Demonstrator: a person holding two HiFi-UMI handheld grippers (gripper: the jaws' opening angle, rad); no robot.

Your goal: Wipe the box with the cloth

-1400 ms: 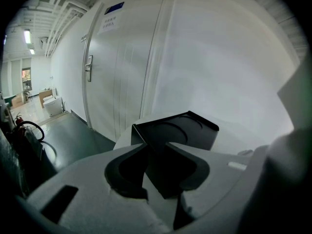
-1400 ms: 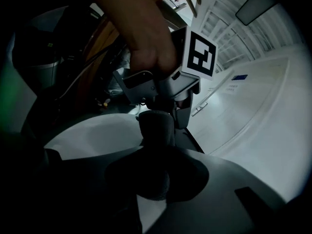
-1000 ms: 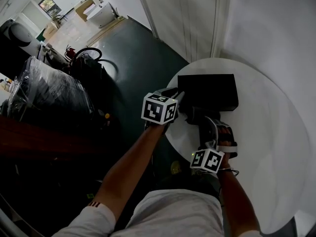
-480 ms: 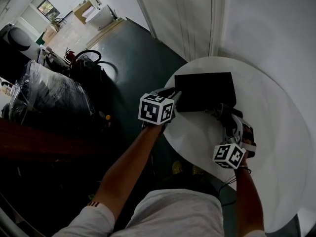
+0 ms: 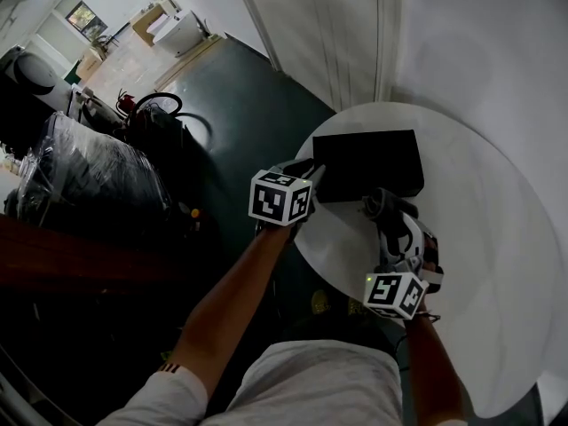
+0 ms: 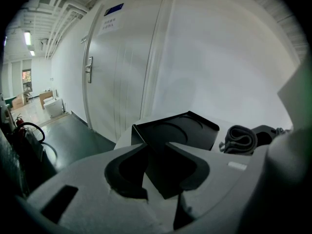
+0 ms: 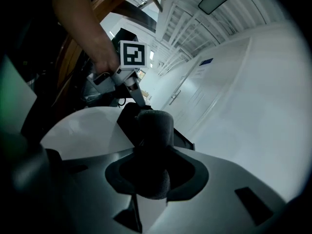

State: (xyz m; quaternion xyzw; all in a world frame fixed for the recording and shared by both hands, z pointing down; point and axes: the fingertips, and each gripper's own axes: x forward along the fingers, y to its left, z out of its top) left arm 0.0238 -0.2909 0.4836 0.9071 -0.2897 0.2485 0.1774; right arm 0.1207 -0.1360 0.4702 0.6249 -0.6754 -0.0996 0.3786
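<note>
Presently, on the white round table [image 5: 497,238] I work from afar, the black box [image 5: 368,162] lies flat toward the table's 11 o'clock. Its long axis runs from 9 o'clock to 3 o'clock in the head view, with its broad top face up. One short end points to 9 o'clock and slightly overhangs the table's rim there. My left gripper [image 6: 156,172] is clenched on the box's near corner at that end, and the left gripper view shows the corner wedged between the two jaws, pinning the box in place. My right gripper [image 7: 151,172], coming in from 5 o'clock, is clamped round a rolled dark cloth [image 7: 155,130]. The roll stands out past the jaw tips at the box's near long side, about 6 o'clock of the box. Whether cloth and box are touching, I cannot tell from any view. I judge the wiping to be in hand along that near side. The matt black surface shows no dirt or streak to mark what has been cleaned. By my reading the top face, the far long side and the 3 o'clock end are left to cover.
</note>
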